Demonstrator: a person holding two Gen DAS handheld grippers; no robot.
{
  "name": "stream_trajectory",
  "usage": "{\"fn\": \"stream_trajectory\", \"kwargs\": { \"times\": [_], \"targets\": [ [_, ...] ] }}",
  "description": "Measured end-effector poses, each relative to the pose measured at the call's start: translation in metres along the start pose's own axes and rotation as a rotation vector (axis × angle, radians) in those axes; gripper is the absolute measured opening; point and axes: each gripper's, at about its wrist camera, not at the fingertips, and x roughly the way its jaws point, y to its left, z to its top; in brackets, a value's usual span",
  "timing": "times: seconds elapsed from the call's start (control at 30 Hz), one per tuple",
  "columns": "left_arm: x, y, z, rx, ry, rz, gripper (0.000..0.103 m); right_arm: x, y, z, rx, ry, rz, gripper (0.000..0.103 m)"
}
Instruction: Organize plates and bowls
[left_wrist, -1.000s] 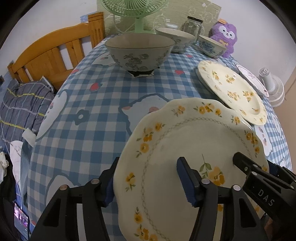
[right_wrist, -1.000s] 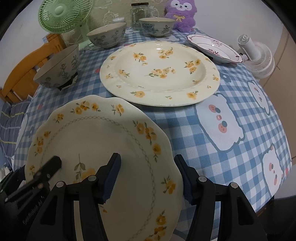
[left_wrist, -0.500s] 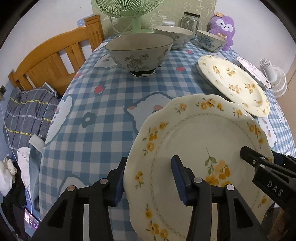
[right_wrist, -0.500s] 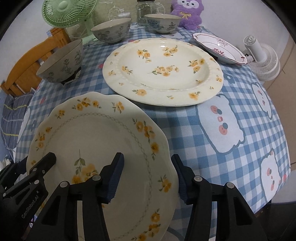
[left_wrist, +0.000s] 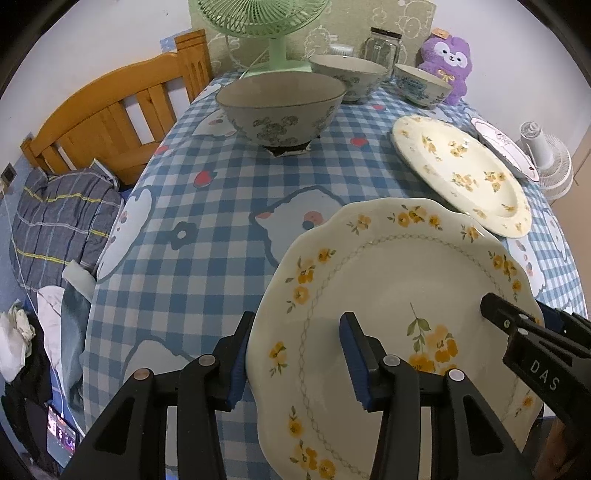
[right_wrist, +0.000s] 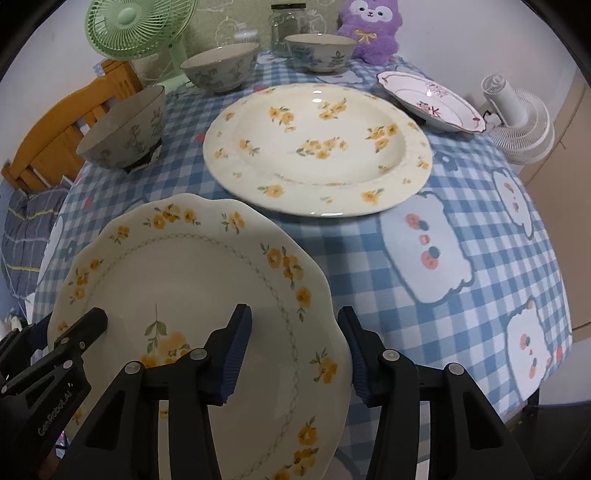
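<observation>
Both claws, left (left_wrist: 297, 354) and right (right_wrist: 295, 349), have narrowed, now closing astride the scalloped plate (right_wrist: 192, 280) rim edges.

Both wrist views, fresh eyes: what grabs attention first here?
The scalloped cream plate with yellow flowers at the near table edge, with the left gripper and right gripper straddling its opposite rims, the right's jaws closing. Behind it lies a larger round cream floral plate on the blue checked tablecloth. A purple plush toy sits at the far edge.
</observation>
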Motion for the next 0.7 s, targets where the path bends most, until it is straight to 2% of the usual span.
{"fn": "stream_trajectory", "kwargs": {
  "times": [0.3, 0.7],
  "targets": [
    [-0.016, -0.015, 0.003, -0.007, -0.030, 0.009, 0.046, -0.015, -0.019, 0.005, -0.013, -0.022, 0.011, 0.050],
    [-0.034, -0.057, 0.011, -0.006, -0.073, 0.019, 0.046, -0.035, -0.062, 0.016, -0.007, -0.058, 0.006, 0.050]
  ]
}}
